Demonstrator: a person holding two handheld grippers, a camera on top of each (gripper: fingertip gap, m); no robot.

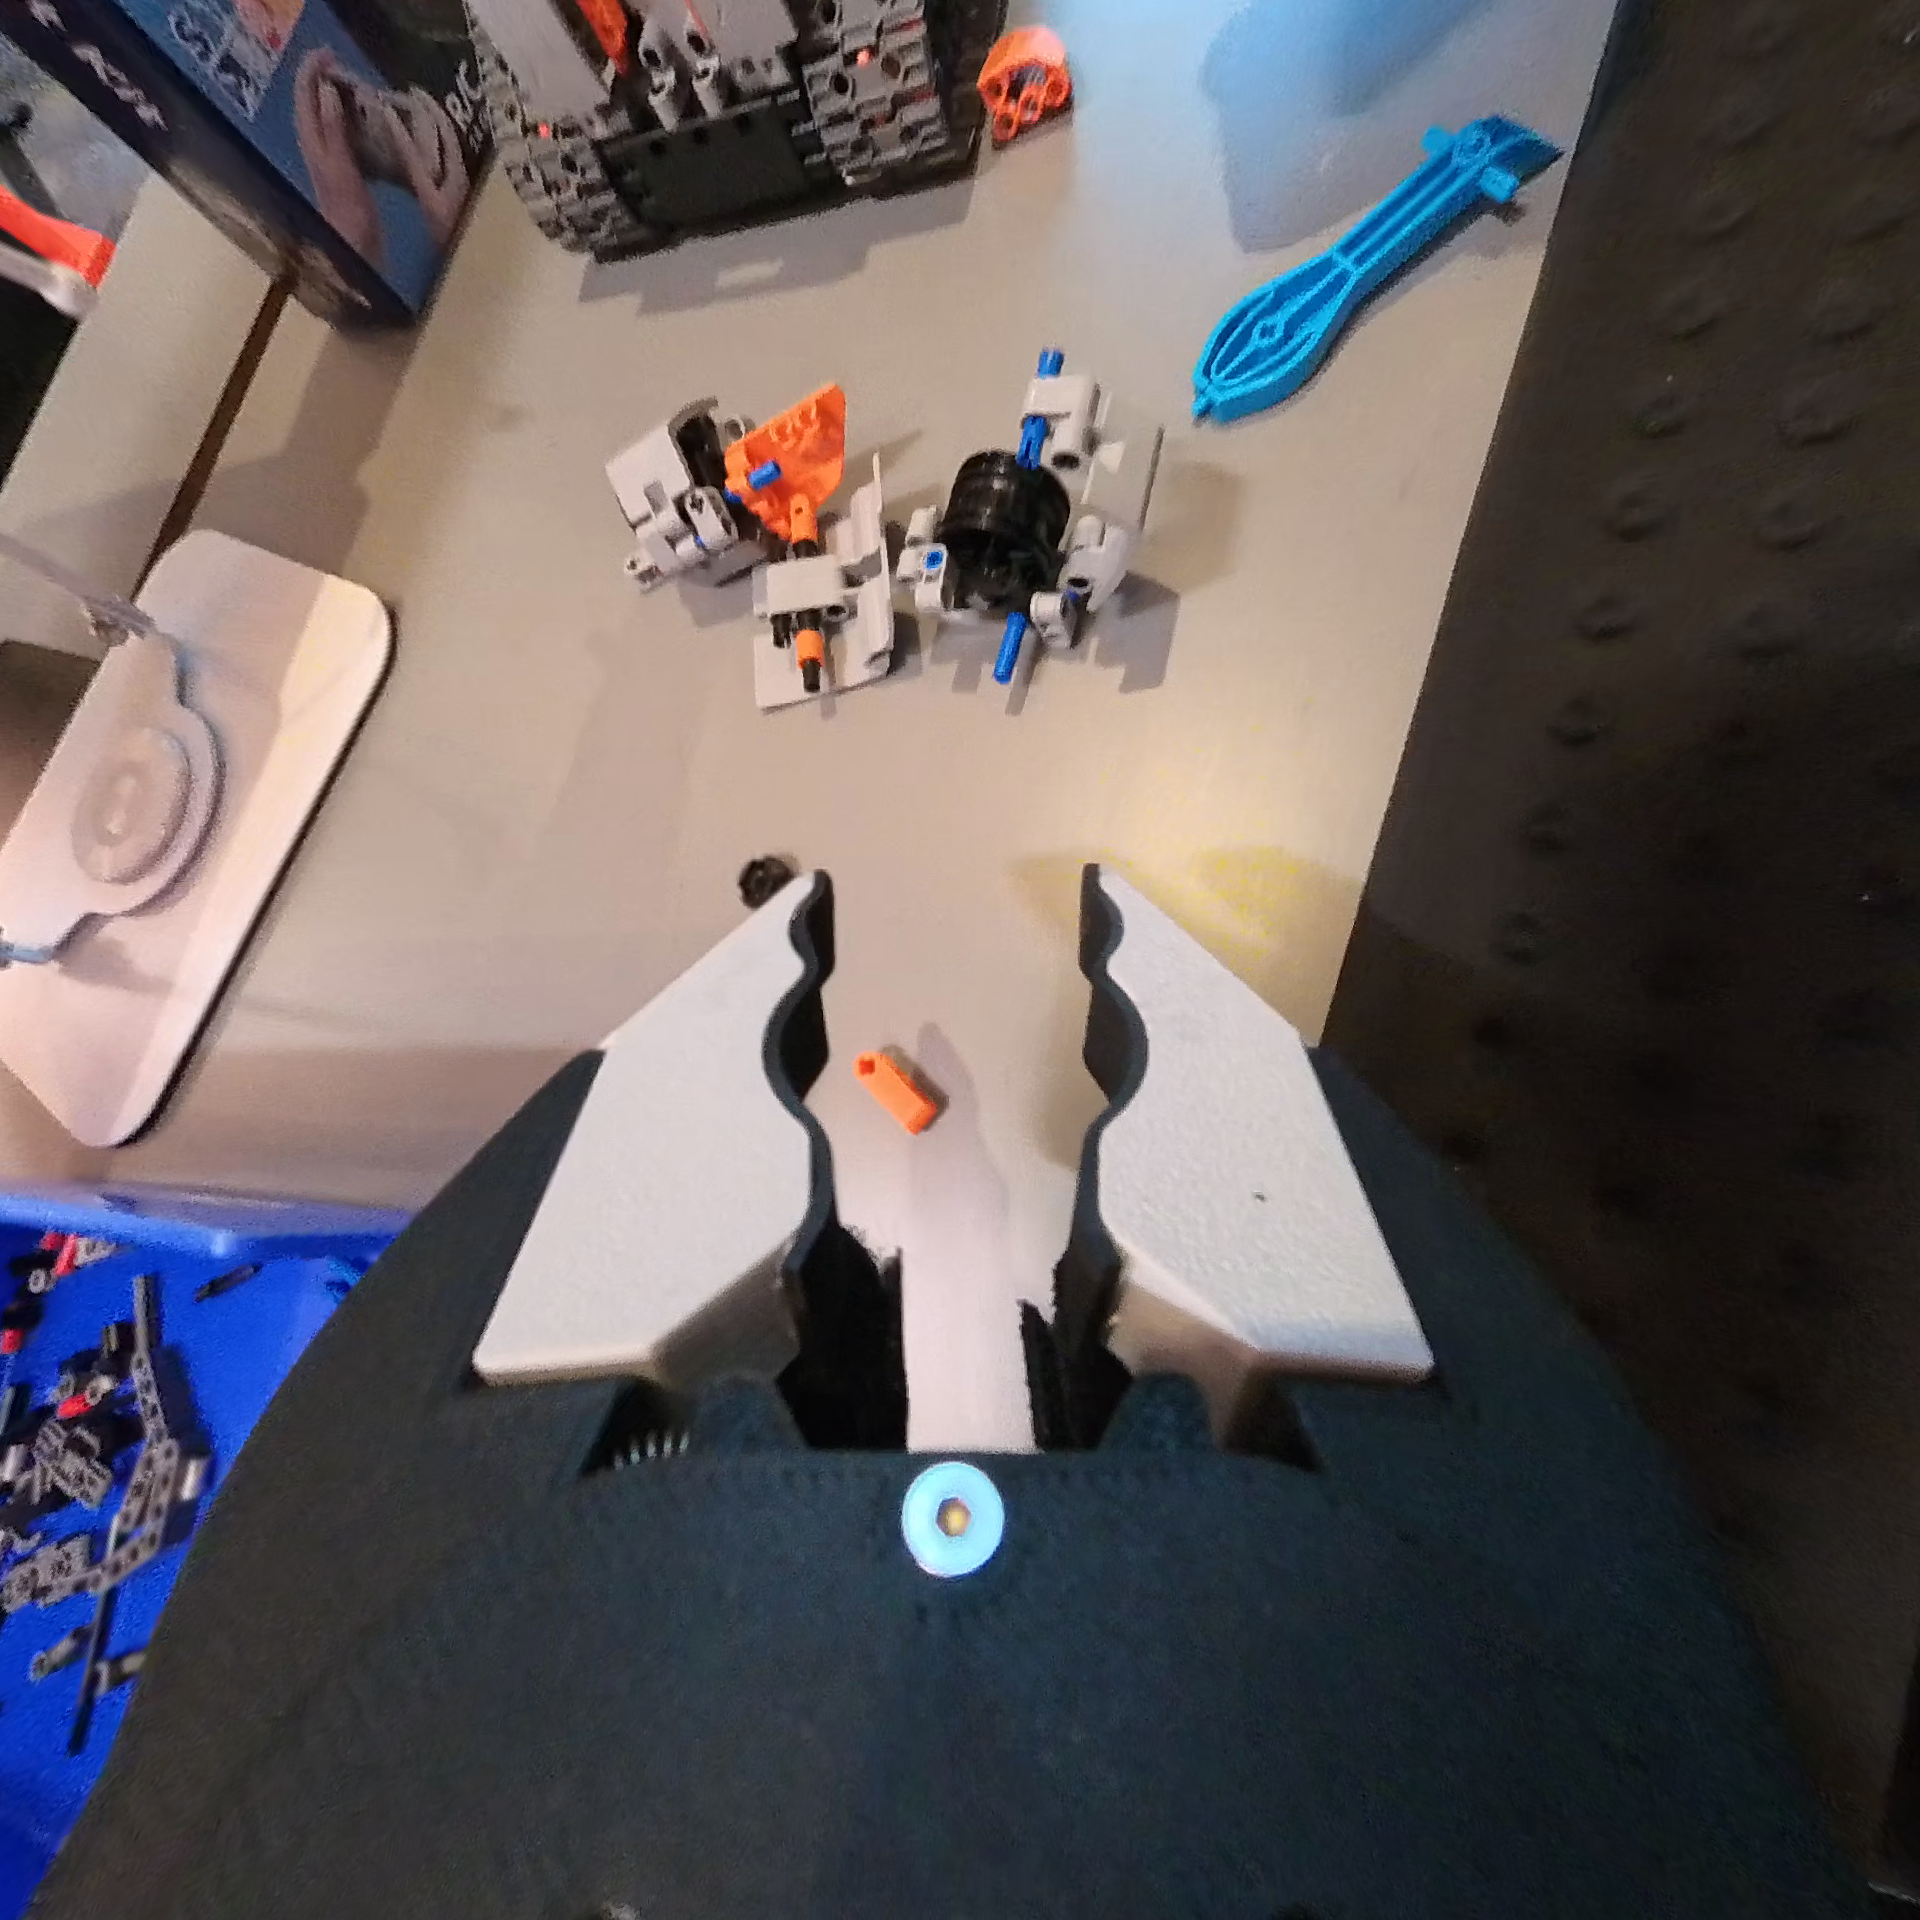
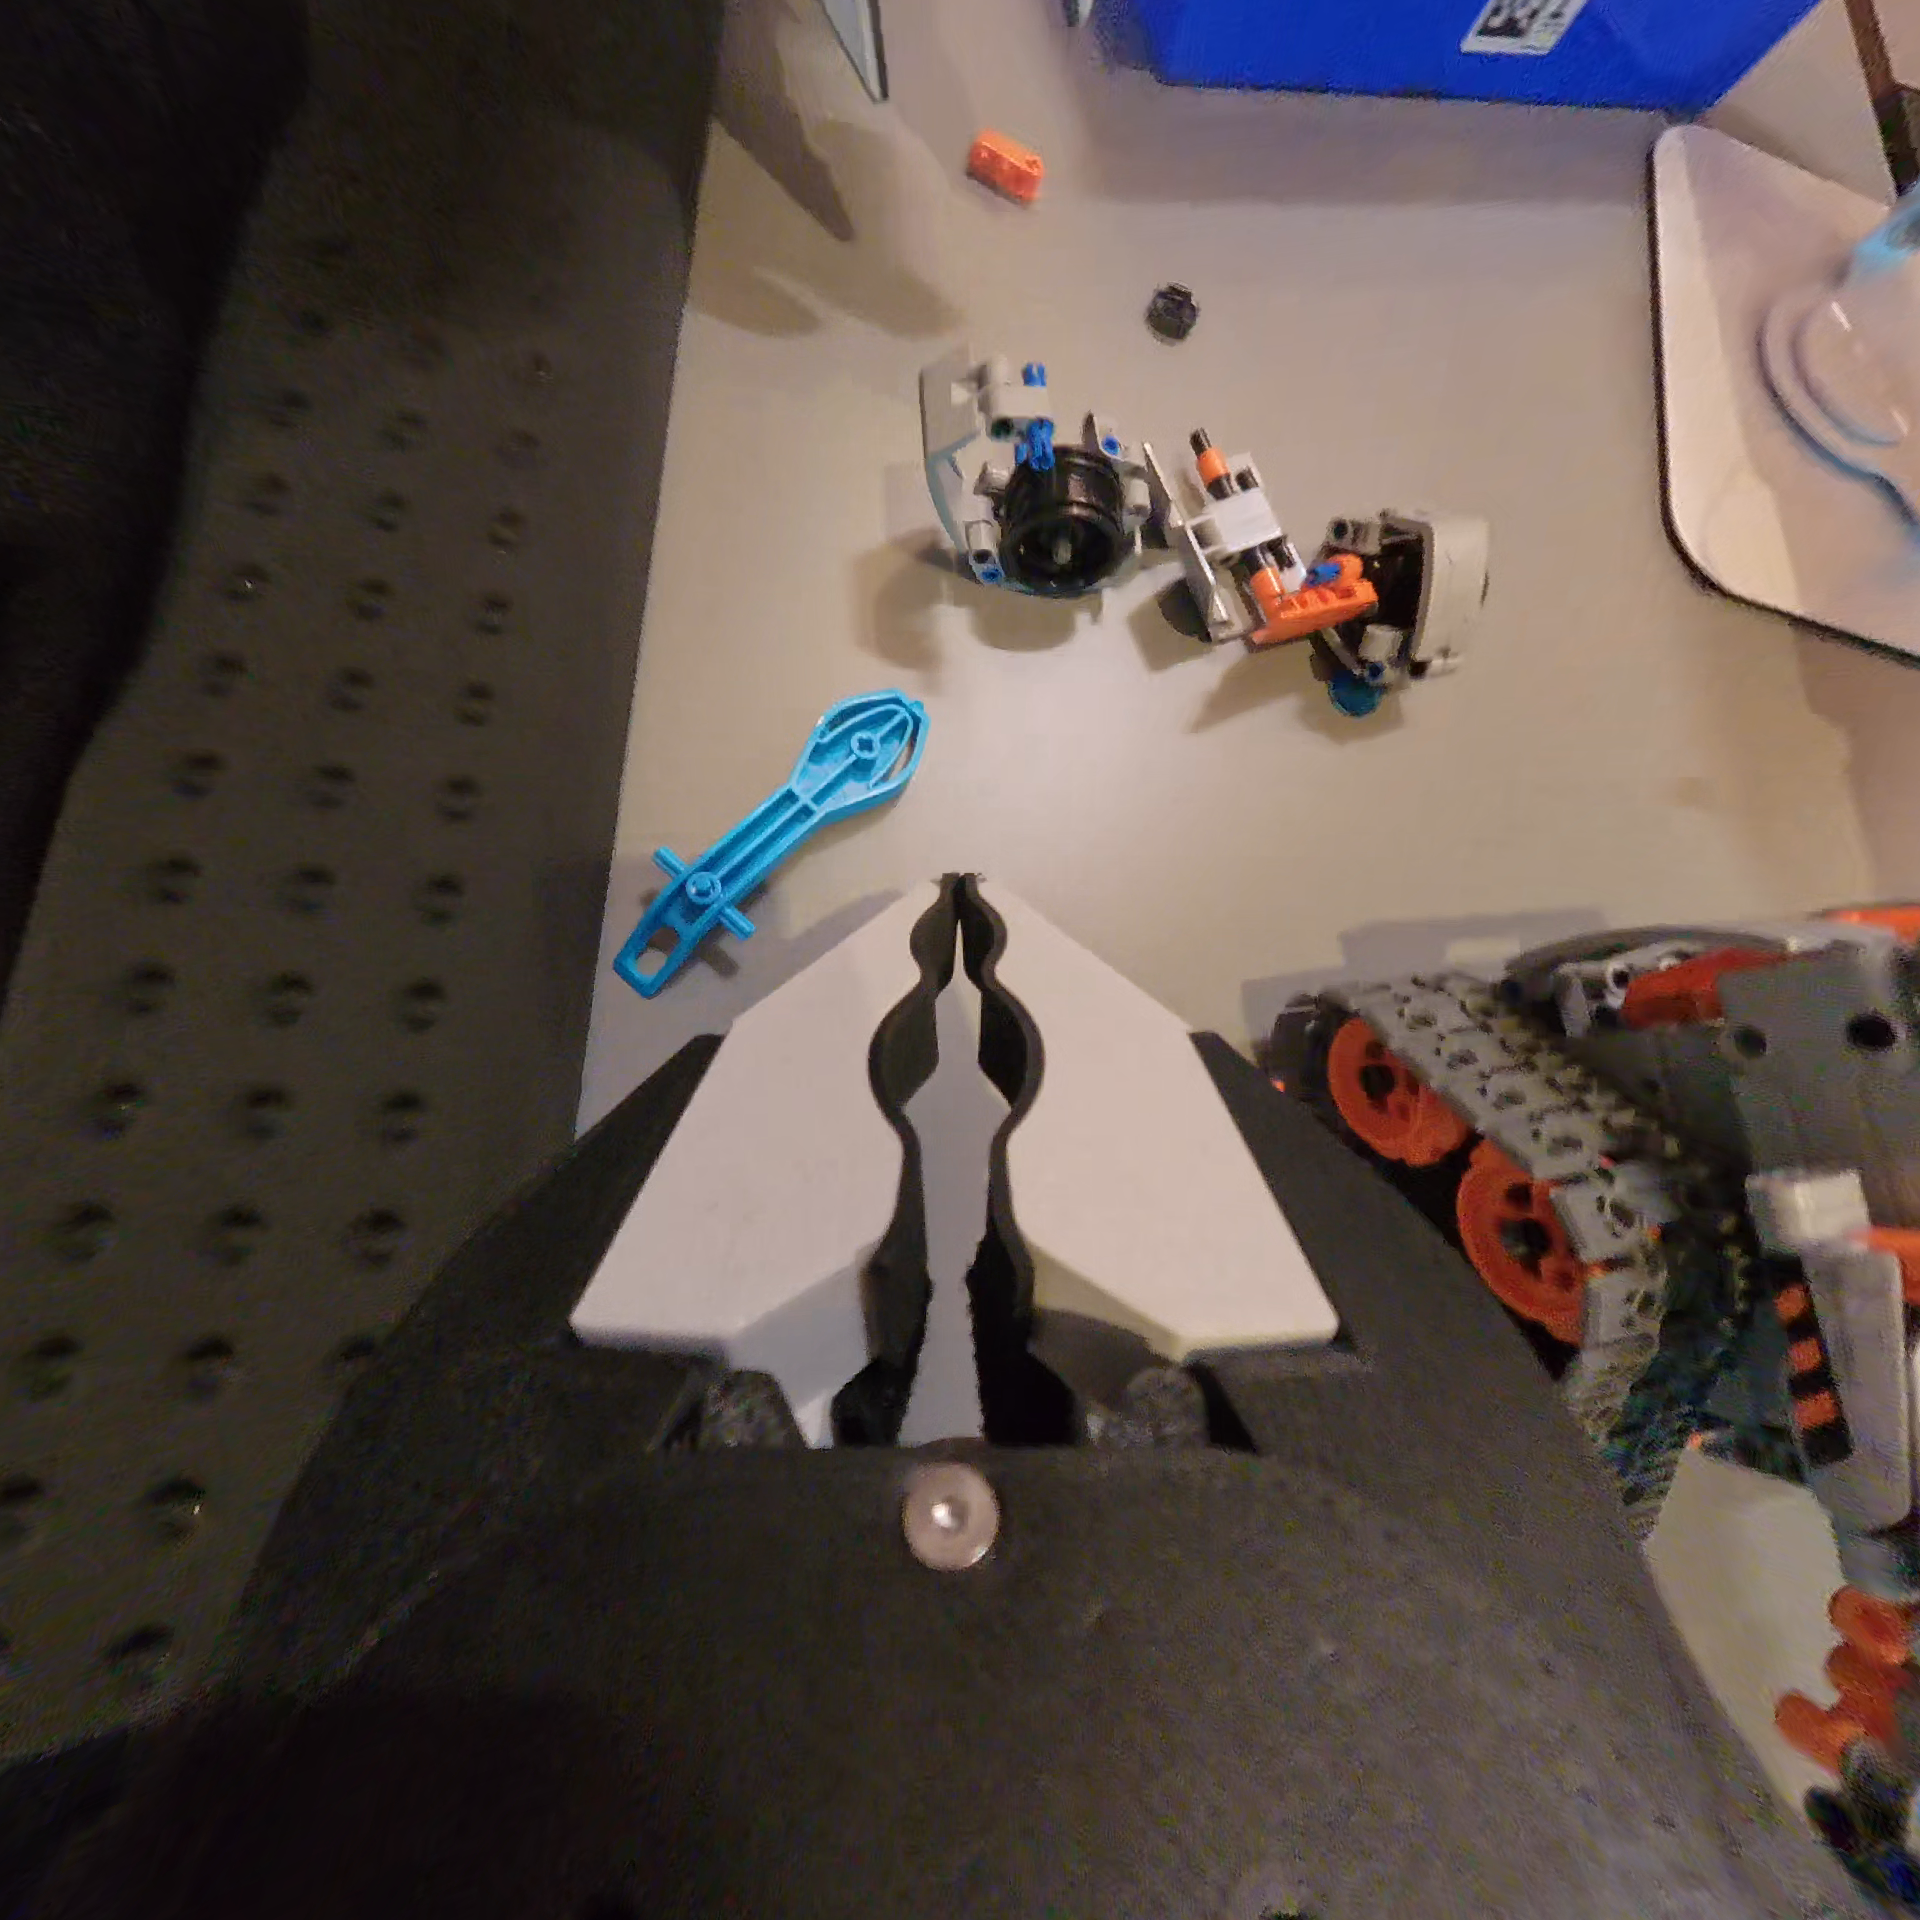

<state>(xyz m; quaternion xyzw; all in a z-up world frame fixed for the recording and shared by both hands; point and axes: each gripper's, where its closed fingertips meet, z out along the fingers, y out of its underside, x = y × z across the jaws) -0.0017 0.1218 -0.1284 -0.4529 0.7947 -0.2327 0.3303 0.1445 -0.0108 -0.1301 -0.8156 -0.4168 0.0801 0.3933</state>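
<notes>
Orange brick [image 1: 898, 1088] between spread fingers [image 1: 717, 1049]

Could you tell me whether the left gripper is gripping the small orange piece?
No, the left gripper is open and the small orange piece lies loose on the table between its fingers.

The grey-and-orange tracked brick vehicle [image 2: 1621, 1195] runs off the right edge of the right wrist view and blurs there; in the left wrist view its top [image 1: 727, 114] is cut by the upper edge; the dark printed cardboard box [image 1: 312, 156] is cropped at the top left; the blue plastic bin of loose parts [image 1: 94, 1434] leaves the left edge, its small pieces too blurred to tell apart; the tiny black round piece [image 1: 764, 878] sits partly behind a grey fingertip [image 1: 805, 914].
</notes>
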